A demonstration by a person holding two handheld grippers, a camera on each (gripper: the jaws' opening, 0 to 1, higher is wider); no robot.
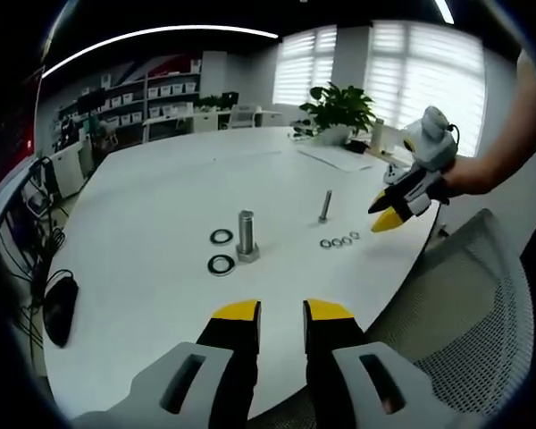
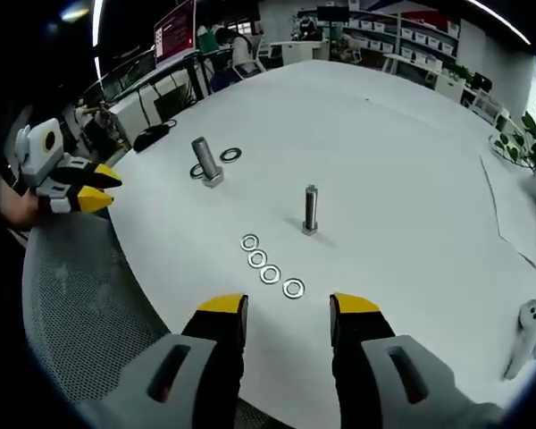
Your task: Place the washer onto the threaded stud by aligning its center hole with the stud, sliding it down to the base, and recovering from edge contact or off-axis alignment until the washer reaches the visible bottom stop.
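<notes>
Hovering over a white table (image 2: 384, 152), the right gripper (image 2: 288, 308) holds its yellow-tipped jaws spread with nothing between them. Just beyond its tips, at about 12 o'clock in the right gripper view, four small washers (image 2: 270, 264) lie flat in a short diagonal row, and the slim threaded stud (image 2: 310, 211) stands upright a little farther on, near but apart from the row. Toward 10 o'clock a thicker bolt (image 2: 205, 161) stands on its head with two dark rings (image 2: 230, 155) lying beside it.

In the left gripper view, the left gripper (image 1: 281, 311) is also spread and empty, facing the thick bolt (image 1: 246, 235) at 12 o'clock. The right gripper (image 1: 390, 213) enters at 2 o'clock, held in a person's hand (image 1: 456, 179), above the washer row (image 1: 339, 240). A mesh chair (image 1: 473, 304) sits at 4 o'clock, a potted plant (image 1: 341, 107) at 1 o'clock.
</notes>
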